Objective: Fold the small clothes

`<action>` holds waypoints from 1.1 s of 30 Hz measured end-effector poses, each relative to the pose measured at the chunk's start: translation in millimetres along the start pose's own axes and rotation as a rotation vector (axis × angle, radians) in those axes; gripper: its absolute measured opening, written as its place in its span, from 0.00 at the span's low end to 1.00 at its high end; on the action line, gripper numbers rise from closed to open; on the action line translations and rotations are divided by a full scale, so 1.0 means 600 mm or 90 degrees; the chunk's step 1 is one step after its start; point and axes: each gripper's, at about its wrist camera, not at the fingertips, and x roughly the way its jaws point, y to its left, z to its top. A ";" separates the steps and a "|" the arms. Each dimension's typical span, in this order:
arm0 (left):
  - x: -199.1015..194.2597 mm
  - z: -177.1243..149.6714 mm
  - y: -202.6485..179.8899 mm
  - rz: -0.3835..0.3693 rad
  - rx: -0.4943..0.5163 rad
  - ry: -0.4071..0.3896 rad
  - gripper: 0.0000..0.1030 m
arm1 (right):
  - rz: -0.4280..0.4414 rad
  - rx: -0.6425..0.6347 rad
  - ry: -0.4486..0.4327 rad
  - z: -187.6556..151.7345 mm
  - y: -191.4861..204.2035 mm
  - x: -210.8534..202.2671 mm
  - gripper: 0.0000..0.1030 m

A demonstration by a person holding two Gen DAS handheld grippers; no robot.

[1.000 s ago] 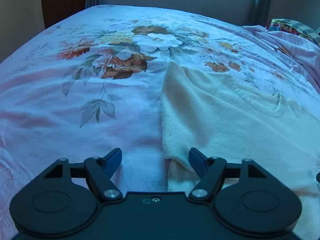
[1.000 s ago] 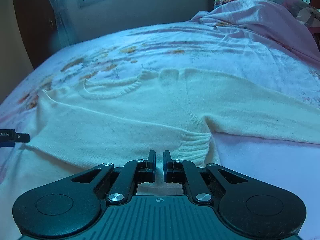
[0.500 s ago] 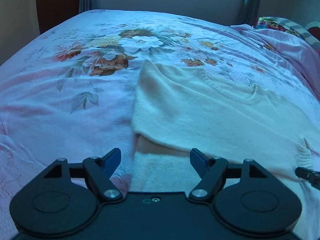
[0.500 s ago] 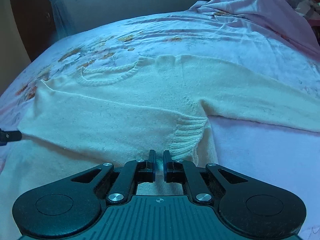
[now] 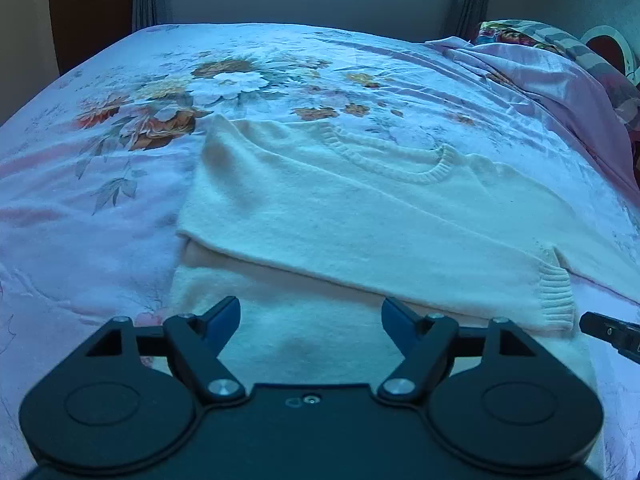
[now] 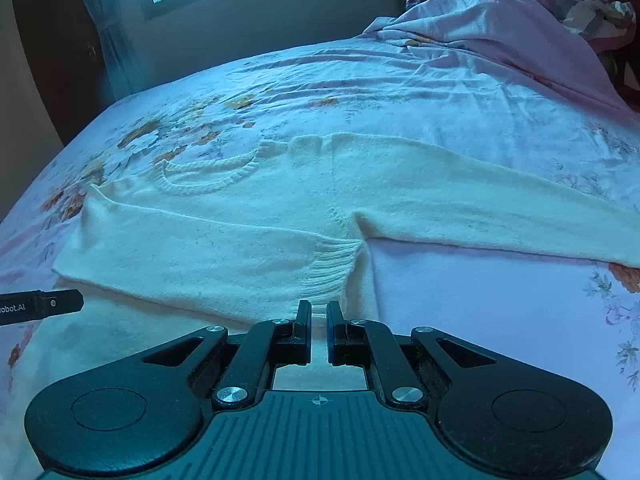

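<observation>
One bed (image 5: 100, 240) carries one cream sweater (image 5: 340, 216), spread across its middle, one sleeve folded over the chest. The left tongs (image 5: 310, 316) have just been opening, empty above the hem; the right tongs (image 6: 319, 312) are together, empty, near the folded cuff (image 6: 332, 268).

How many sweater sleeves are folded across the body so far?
1. One sleeve lies folded across the cream sweater, its ribbed cuff in front of the right claw. The other sleeve lies stretched out on the bedsheet.
</observation>
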 end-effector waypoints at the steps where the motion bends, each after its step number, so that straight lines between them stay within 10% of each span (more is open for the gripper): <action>1: 0.000 -0.001 -0.014 -0.003 0.005 0.000 0.74 | -0.004 0.004 0.000 0.001 -0.006 -0.003 0.05; 14: 0.033 0.008 -0.141 -0.014 0.052 -0.005 0.75 | -0.107 0.137 0.009 0.018 -0.211 -0.016 0.05; 27: 0.079 0.012 -0.133 0.020 0.066 -0.003 0.76 | -0.192 0.312 -0.002 0.023 -0.408 -0.035 0.05; 29: 0.082 0.018 -0.125 0.024 0.057 -0.004 0.77 | -0.184 0.335 -0.006 0.022 -0.424 -0.040 0.24; 31: 0.086 0.023 -0.116 0.028 0.047 -0.004 0.77 | -0.187 0.350 -0.024 0.022 -0.434 -0.047 0.76; 33: 0.089 0.025 -0.111 0.031 0.044 -0.004 0.77 | -0.208 0.350 -0.042 0.024 -0.438 -0.054 0.76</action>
